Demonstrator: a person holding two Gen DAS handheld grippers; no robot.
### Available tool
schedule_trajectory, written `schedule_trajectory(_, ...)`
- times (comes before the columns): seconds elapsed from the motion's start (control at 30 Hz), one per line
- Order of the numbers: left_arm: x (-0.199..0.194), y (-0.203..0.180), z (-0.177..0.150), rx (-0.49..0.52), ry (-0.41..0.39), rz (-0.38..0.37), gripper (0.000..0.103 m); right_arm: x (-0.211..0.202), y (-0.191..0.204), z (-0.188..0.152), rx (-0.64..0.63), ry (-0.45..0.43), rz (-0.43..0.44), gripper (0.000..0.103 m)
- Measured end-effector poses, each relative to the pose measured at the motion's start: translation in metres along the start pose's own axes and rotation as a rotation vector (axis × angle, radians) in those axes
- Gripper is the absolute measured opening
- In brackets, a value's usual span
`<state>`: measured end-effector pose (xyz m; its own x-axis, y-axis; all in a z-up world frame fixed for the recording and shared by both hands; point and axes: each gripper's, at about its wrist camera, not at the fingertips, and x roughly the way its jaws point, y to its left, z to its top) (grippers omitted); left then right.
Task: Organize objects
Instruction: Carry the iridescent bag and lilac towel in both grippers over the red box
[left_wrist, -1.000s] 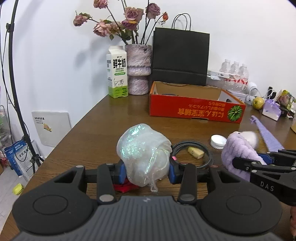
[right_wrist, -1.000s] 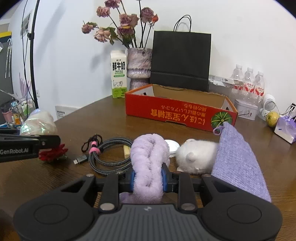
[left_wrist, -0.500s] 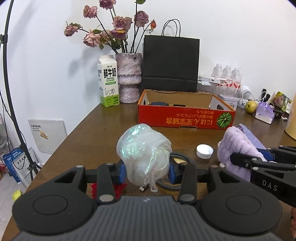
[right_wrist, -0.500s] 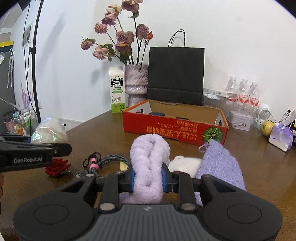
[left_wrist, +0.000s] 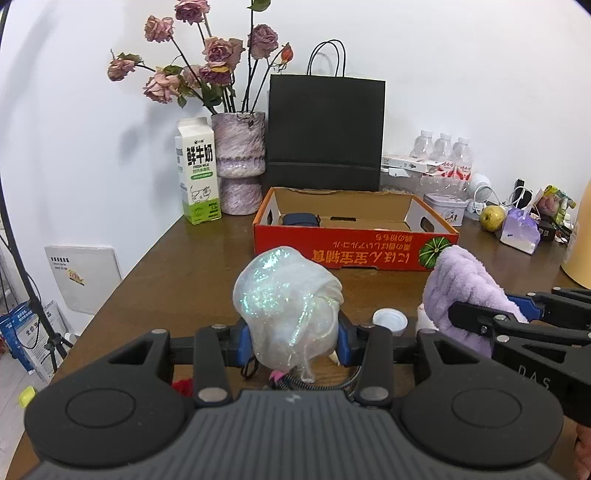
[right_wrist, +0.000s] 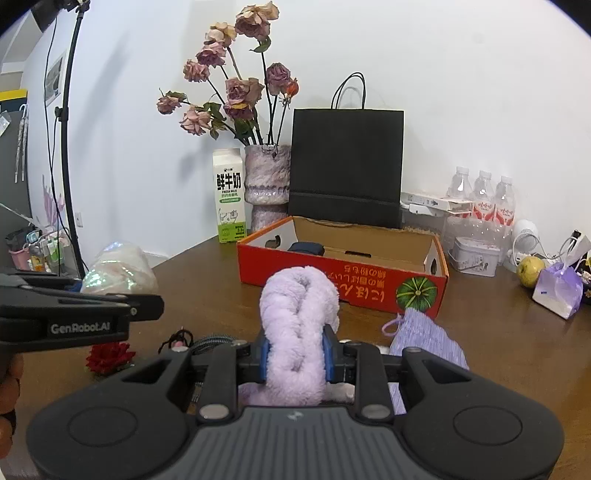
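Both tongs loaded | left tongs (left_wrist: 291, 338) clench iridescent pouch (left_wrist: 288, 306) | right tongs (right_wrist: 295, 356) clench lilac scrunchie (right_wrist: 299, 328) | rose (right_wrist: 109, 356) clearest from right

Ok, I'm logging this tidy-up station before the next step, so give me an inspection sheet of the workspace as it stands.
Surface: brown wooden table, bare at the left.
Job's things: iridescent pouch and lilac plush headband, both lifted; open red cardboard box ahead with dark items inside.
Clutter: white cap, lilac drawstring bag, red rose.
Grippers: left tool shut on the pouch; right tool shut on the headband.
Cables: braided cable coiled on the table.
Surroundings: milk carton, flower vase, black paper bag, water bottles.
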<state>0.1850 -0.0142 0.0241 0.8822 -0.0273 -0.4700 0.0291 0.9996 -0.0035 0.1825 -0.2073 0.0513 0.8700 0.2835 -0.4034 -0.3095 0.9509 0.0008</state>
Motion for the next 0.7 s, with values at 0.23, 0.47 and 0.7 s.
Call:
schedule_trajectory(0.23,0.017,-0.005,0.016,0.004,0.009,-0.005,0.043,0.013,-0.006,0.014,-0.001,0.001,0.002,0.025)
schedule_trajectory(0.47,0.039,-0.009,0.033,0.012,0.02,-0.018,0.043,0.033,-0.014,0.028,-0.009,0.008,0.003,0.025)
schedule_trajectory(0.7,0.062,-0.013,0.05,0.018,0.026,-0.028,0.042,0.055,-0.025,0.041,-0.015,0.018,-0.006,0.025)
